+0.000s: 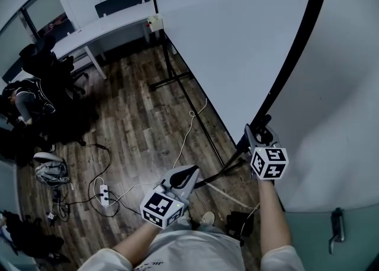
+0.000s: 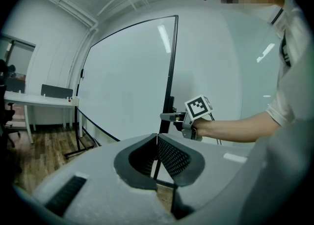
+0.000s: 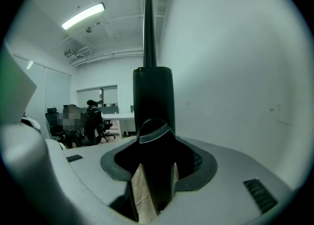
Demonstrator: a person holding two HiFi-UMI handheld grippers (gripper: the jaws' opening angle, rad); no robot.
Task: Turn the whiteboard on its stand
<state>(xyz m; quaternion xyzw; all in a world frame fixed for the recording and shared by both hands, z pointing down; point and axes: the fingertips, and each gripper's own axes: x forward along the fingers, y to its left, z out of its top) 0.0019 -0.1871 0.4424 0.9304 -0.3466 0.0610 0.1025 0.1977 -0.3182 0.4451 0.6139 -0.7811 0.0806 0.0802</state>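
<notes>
Right gripper view: right gripper (image 3: pixel 156 156) fingers clamp whiteboard frame (image 3: pixel 153 94); left gripper (image 2: pixel 157 137) fingers together.

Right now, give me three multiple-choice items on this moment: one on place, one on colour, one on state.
1. What are the right gripper jaws on? A the frame; B a bottle; C a box.
2. Frame colour? A red; B black; C yellow.
3. Left gripper jaws? A together, empty; B on a bottle; C wide apart.
Answers: 1 A, the frame's edge fills the jaws. 2 B, it shows black in every view. 3 A, they meet with nothing between.
</notes>
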